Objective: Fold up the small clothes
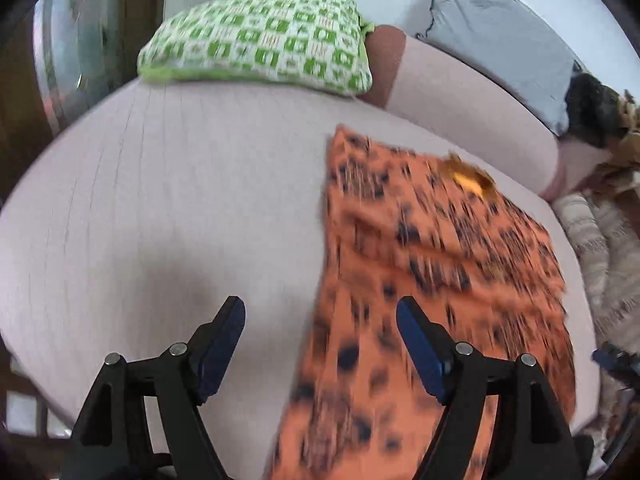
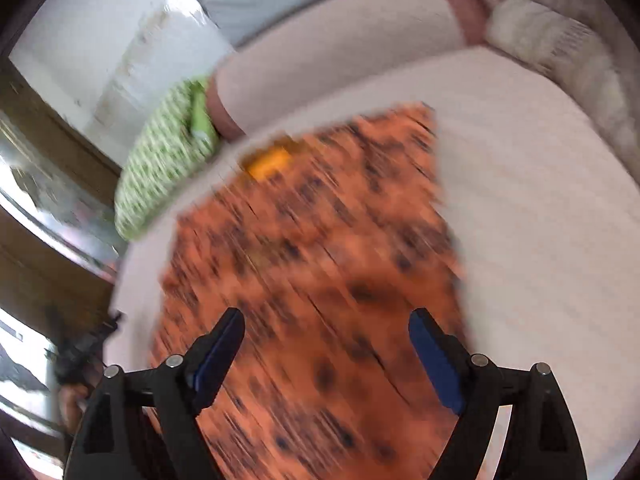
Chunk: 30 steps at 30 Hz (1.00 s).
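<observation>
Orange cloth garment with dark spots (image 1: 432, 280), centre-right of left wrist view: soft, matt, creased. Pale pink bed cover (image 1: 160, 200), left: matt fabric, faint stitched lines. Green-and-white checked woven pillow (image 1: 260, 40), top: coarse weave. Black plastic gripper fingers (image 1: 218, 344), bottom: matt, blue pads, shiny metal pins. Cream knitted blanket (image 2: 560, 40), upper right of right wrist view: fuzzy.

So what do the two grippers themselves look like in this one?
Both look alike. The left gripper and right gripper each have a black angular plastic frame, two fingers lined with dark blue pads, and round silver pins at the joints. No cables or sleeves show.
</observation>
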Tool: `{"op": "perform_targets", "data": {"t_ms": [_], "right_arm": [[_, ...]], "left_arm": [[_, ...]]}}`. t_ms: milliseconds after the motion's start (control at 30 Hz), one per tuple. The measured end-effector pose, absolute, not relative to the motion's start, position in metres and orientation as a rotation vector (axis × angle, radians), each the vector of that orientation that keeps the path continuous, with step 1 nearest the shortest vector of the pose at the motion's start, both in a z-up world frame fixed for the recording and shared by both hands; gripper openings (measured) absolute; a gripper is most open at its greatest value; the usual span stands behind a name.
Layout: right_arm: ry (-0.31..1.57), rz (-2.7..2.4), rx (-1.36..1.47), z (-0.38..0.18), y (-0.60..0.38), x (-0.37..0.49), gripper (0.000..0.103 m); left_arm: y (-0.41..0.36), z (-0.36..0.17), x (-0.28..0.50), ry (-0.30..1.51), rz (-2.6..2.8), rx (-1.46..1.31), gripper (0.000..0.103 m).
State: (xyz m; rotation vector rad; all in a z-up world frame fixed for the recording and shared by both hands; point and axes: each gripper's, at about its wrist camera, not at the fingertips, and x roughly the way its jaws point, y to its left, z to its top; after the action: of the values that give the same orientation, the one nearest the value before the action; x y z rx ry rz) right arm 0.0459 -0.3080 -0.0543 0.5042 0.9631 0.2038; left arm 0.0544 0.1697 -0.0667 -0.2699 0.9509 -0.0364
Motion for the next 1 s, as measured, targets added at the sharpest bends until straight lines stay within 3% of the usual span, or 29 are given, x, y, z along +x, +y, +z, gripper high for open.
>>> {"op": "perform_targets", "data": {"t_ms": [200,467,600,633,667,733,767,1000], "right_arm": [[1.069,0.145,0.606,-0.098,-0.364,-0.052,0.086],[1.093,0.186,0.681,-0.13,-0.362,-0.053,0.086],[1.137,0.201,0.632,-0.135,-0.345,-0.043,0.079],[1.15,0.207,0.613,-0.137,-0.341,-0.042,0.068],[1.163,0.206,0.58,-0.138,-0.335,-0.041,0.063],[1.162,0.248,0.536,-0.135,-0.326,-0.041,0.014],[1.17,0.269,0.535,-0.136,-0.322,-0.041,0.014],[1.209,0.216,0.507,-0.142,-0.318,-0.036,0.023]], "left_arm": [[0.165,-0.099,-0.005,1.056,-0.076,-0.27,0.078],[0.151,-0.125,-0.025,1.131,-0.061,-0.291,0.078],[0.144,-0.132,-0.027,1.146,-0.055,-0.257,0.078],[0.143,-0.132,-0.028,1.147,-0.048,-0.247,0.073],[0.143,-0.132,-0.029,1.146,-0.03,-0.228,0.051],[0.145,-0.131,-0.031,1.145,-0.006,-0.204,0.029],[0.147,-0.13,-0.031,1.145,-0.019,-0.228,0.019],[0.146,-0.131,-0.033,1.143,-0.012,-0.221,0.019]]}}
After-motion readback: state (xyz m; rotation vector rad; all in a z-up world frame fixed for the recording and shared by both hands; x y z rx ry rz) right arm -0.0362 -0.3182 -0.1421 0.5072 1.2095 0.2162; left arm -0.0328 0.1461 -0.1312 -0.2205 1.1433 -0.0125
